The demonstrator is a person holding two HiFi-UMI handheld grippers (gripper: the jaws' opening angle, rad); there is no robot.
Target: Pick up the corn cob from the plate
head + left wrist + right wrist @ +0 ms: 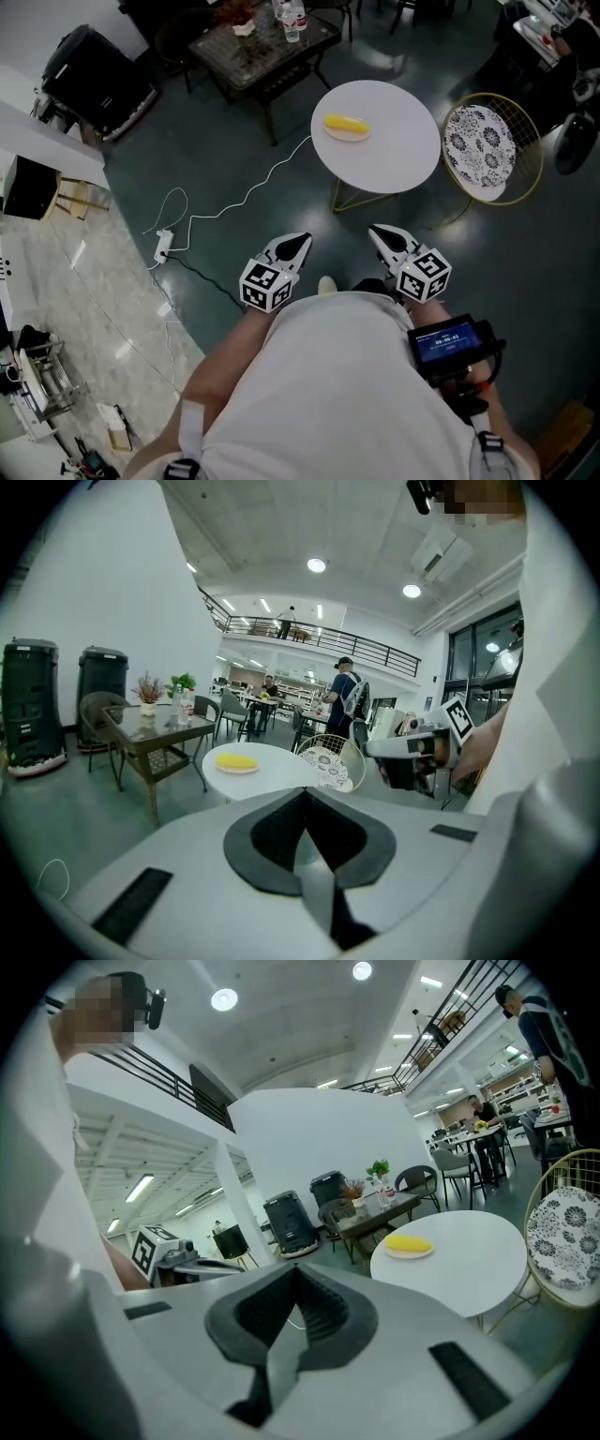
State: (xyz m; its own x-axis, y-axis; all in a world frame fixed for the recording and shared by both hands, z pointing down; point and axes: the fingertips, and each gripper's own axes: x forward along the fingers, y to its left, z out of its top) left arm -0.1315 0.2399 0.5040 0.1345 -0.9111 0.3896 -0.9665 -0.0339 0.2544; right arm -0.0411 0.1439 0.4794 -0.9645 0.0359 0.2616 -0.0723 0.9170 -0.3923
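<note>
A yellow corn cob [346,124] lies on a small pale plate [346,135] at the left of a round white table [394,141]. Both grippers hang low in front of the person's body, well short of the table. My left gripper [304,240] is shut with nothing in it, and so is my right gripper [377,231]. In the left gripper view the closed jaws [306,808] point toward the corn cob [236,760] far ahead. From the right gripper [293,1283], the corn cob [409,1243] shows up on the table [469,1260] to the right.
A gold wire chair with a patterned cushion [480,141] stands right of the table. A dark glass-top table with bottles [262,47] is behind it. A white cable and power strip [164,246] lie on the floor at left. People stand far off [345,691].
</note>
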